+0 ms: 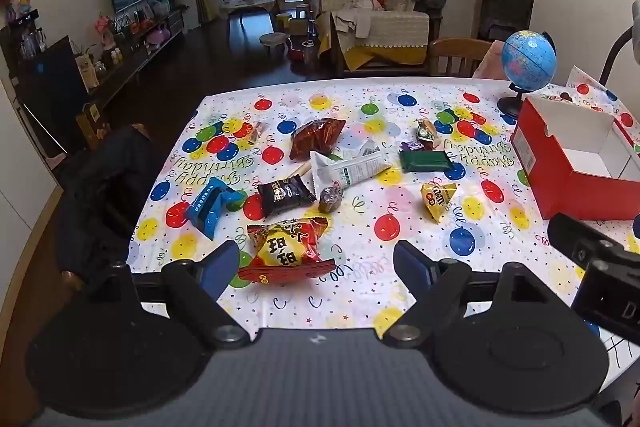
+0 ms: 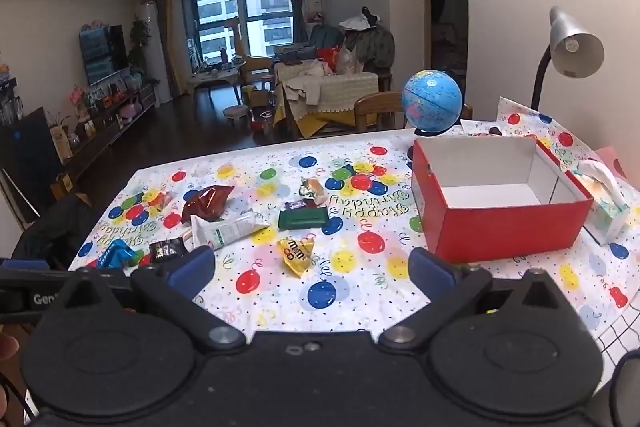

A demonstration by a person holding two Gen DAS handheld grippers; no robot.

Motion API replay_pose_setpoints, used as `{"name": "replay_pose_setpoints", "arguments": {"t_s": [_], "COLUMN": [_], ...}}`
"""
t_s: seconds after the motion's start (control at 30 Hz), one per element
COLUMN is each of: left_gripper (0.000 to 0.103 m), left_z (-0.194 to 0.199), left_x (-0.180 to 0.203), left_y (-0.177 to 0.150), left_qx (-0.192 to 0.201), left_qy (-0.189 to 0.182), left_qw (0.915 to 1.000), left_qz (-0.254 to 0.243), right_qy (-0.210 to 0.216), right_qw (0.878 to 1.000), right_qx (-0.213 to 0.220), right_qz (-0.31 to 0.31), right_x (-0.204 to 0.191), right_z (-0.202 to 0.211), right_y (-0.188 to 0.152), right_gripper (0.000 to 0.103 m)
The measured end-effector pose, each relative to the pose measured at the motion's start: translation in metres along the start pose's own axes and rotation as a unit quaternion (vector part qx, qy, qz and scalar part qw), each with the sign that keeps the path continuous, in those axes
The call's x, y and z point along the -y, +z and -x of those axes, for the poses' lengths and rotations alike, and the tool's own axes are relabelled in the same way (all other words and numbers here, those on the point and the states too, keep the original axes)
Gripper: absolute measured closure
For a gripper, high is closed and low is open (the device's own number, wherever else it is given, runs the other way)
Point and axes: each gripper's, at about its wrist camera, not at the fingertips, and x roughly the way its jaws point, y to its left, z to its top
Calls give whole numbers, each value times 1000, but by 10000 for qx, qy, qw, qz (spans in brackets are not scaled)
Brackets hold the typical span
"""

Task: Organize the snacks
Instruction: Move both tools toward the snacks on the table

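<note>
Balloon-print tablecloth (image 1: 360, 287) is littered with snacks. The red-yellow snack bag (image 1: 286, 247) is framed just ahead of the left gripper (image 1: 314, 261), jaws spread wide, nothing gripped; right gripper (image 2: 312, 273) is also gaping, farther off.

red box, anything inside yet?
No snacks visible in the red box: right wrist view shows bare white floor and walls. Its near wall hides the front strip of the floor, so that part is unconfirmed.
</note>
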Motion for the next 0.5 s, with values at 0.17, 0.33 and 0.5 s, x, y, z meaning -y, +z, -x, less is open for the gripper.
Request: {"name": "replay_pose_setpoints", "arguments": {"t_s": [0.17, 0.33, 0.5], "left_gripper": [19, 19, 19], "left_z": [2, 2, 6], "left_x": [1, 1, 0], "left_y": [1, 1, 1], "left_qx": [-26, -33, -35], "left_qy": [6, 12, 6], "left_qw": [10000, 10000, 10000], "left_qz": [5, 5, -1], "right_qy": [32, 109, 122], "right_qw": [10000, 9999, 9999], "right_qx": [-8, -19, -27], "right_qz": [50, 30, 51], "right_x": [-5, 2, 1], "right_z": [3, 2, 1], "right_y": [-1, -1, -1], "right_gripper": [0, 0, 1]}}
